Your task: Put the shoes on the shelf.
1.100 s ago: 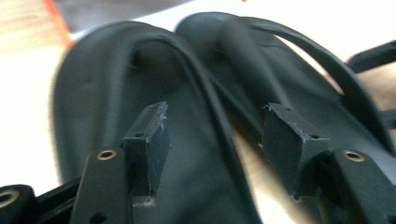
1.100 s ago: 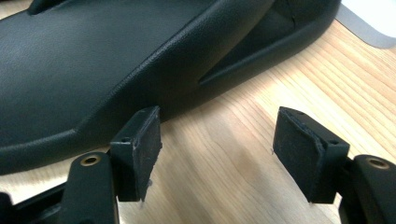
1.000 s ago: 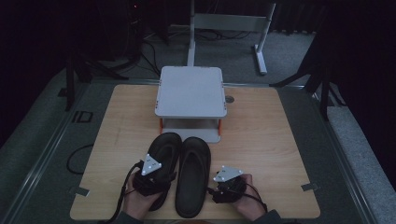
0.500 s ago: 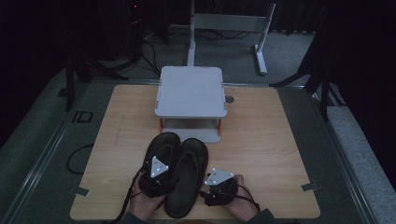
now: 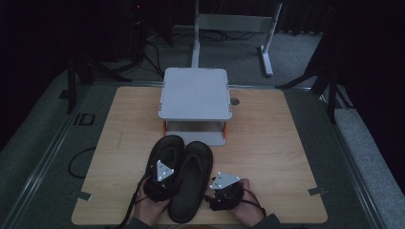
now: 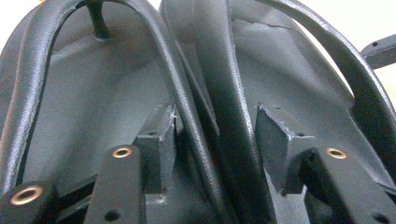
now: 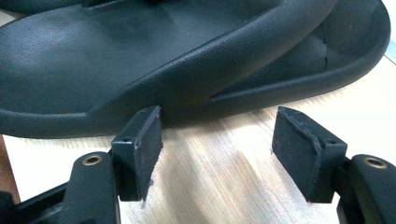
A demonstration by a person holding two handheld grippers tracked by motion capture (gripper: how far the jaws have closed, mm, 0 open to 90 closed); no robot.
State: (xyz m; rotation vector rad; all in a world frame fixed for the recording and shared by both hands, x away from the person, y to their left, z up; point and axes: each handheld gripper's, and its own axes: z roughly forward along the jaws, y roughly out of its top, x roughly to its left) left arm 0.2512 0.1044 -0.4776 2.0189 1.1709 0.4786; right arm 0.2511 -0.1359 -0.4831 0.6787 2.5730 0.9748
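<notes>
Black rubber flip-flop sandals, two of them, lie side by side at the near middle of the pale wooden table [image 5: 267,143], toes pointing far toward the grey two-tier plastic stand [image 5: 195,95] with orange posts. The left sandal [image 5: 164,155] sits a little farther than the right sandal [image 5: 192,183], and their inner edges press together; in the right gripper view one sole seems to ride partly over the other.

Judging from this, the step in hand is to take up the pair together by their touching inner edges. The left gripper [image 5: 159,183] is over the heel of the left sandal, and in the left gripper view its jaws stand apart, one pad inside each sandal, straddling the two inner straps and rims (not yet pressing them, as far as I can tell). To do it well, I would sink both pads low so they catch the thick rims and not only the thin straps, then close evenly, since soft rubber will flex and one sandal could slide out.

The right gripper [image 5: 224,193] rests low on the table just right of the right sandal's heel, released and grasping nothing, one pad just beside the sole's edge. It could steady that edge while the left one closes, or slip under the overlapping sole for support.
</notes>
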